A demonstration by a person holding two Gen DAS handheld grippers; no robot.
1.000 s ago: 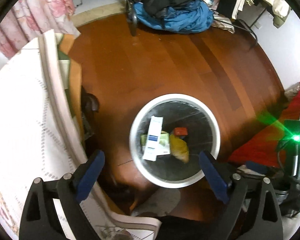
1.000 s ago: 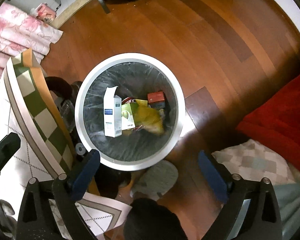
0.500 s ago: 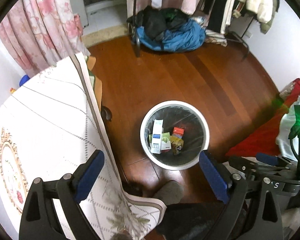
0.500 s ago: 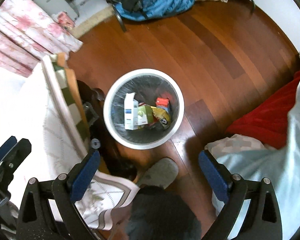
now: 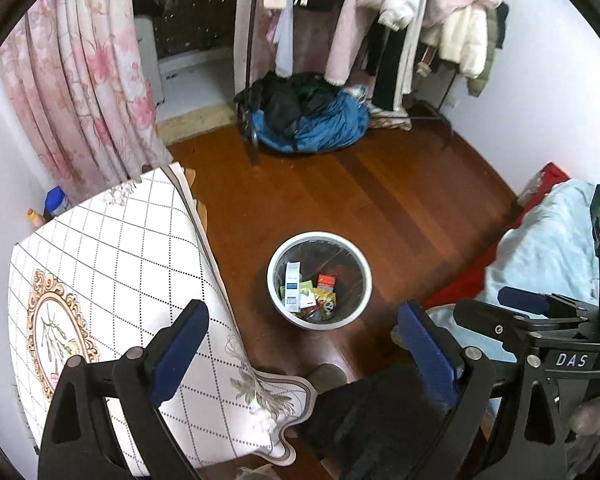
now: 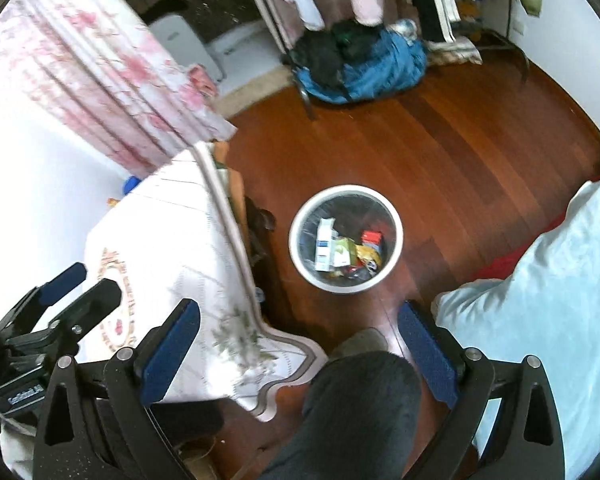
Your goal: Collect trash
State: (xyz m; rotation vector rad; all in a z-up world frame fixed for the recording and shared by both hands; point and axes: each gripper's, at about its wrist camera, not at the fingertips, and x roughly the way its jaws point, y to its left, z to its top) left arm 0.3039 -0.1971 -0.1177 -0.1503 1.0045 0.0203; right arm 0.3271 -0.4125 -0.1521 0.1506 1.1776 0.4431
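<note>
A round white trash bin with a dark liner stands on the wooden floor, well below both grippers. Inside lie a white and blue carton, a green packet, a red box and yellow wrappers. My left gripper is open with nothing between its blue pads. My right gripper is also open and holds nothing. In the left wrist view the right gripper's black body shows at the right edge.
A table with a white checked cloth stands left of the bin. A person's dark trouser leg and slipper are below the bin, a pale blue sleeve at right. Clothes rack, blue pile and pink curtain lie beyond.
Both grippers have risen far above the bin, which now looks much smaller. More of the table, the clothes rack and the room has come into view. Both stay open.
</note>
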